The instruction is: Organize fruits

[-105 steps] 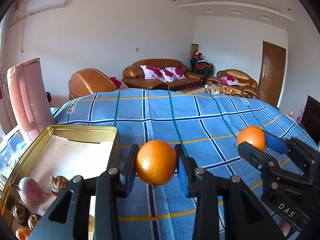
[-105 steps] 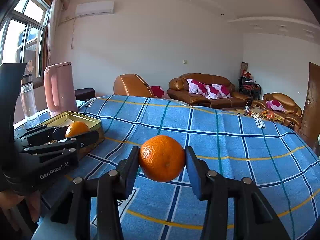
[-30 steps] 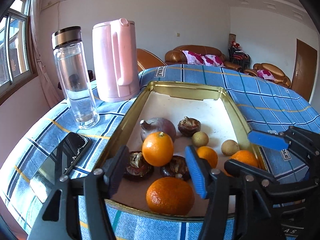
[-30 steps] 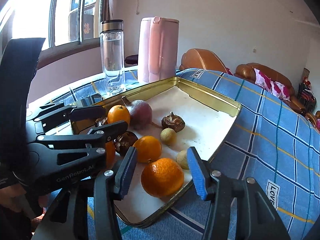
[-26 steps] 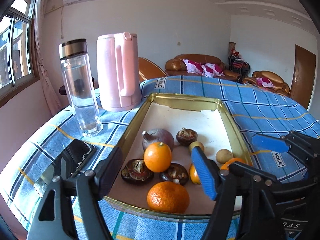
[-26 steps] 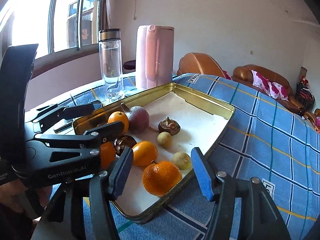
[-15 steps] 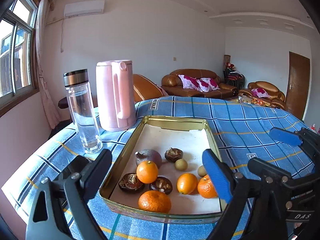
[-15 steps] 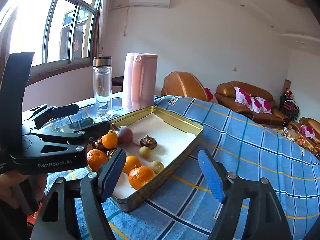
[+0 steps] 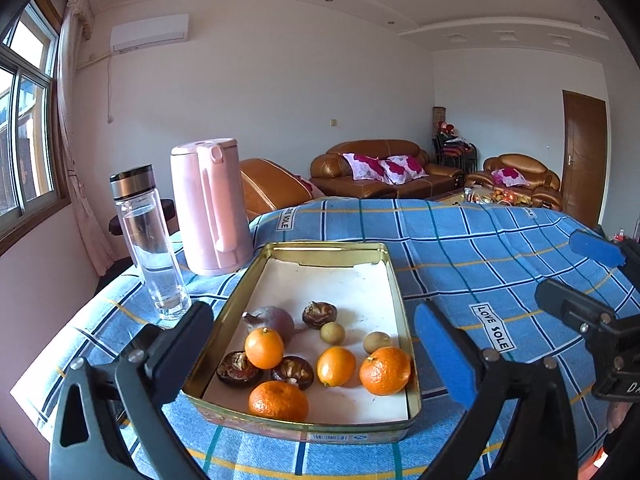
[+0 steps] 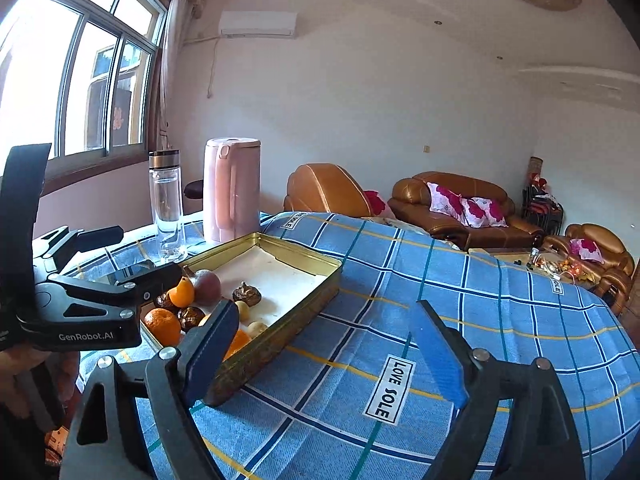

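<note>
Gold rectangular metal tin (image 9: 394,280) holding the round oranges (image 9: 385,365) sits centre frame in the left wrist view, long axis running away from the camera. Left hand-held gripper (image 9: 312,350): jaws opening, nothing between the pads, tin straight ahead and below. Right hand-held gripper (image 10: 320,344): jaws opening, empty, tin to its left. Left is nearer. Blue checked cloth (image 10: 480,320) on the surface reads "LOVE SOLE"; the left tool's body reads "GenRobot.AI".

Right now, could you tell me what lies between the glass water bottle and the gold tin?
In the left wrist view, only checked tablecloth separates the glass bottle from the gold tin; the pink kettle stands farther back.
</note>
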A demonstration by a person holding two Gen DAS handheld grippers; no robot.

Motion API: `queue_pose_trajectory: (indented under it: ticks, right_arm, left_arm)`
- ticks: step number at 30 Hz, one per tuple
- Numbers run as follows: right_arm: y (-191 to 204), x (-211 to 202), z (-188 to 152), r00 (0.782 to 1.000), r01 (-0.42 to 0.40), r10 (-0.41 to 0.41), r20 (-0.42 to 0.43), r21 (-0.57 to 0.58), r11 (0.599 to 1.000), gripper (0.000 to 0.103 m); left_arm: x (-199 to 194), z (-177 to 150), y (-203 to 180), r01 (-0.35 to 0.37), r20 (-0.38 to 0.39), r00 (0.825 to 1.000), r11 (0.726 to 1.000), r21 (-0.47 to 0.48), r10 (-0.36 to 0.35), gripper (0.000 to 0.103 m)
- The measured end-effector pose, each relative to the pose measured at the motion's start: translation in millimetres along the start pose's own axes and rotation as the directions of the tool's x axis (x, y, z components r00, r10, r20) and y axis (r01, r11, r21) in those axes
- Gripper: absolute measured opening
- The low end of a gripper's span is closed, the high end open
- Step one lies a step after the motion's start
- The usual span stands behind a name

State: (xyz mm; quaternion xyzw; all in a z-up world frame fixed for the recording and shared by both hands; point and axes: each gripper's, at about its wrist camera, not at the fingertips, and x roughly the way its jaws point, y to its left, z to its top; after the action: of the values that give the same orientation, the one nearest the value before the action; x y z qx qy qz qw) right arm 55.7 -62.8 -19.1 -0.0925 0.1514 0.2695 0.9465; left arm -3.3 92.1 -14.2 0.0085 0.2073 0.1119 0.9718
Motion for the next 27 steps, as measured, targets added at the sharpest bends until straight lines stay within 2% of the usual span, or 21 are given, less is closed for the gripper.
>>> queue_pose_trajectory:
  ticks: [27]
  right_arm:
    - [-7, -14, -8, 0.999, 0.026, -0.027, 0.044, 0.024, 0.999, 0.091]
  left_arm:
    - [-3, -3, -14, 0.010, 0.000, 1.000, 1.000, 0.029, -0.010, 0.103]
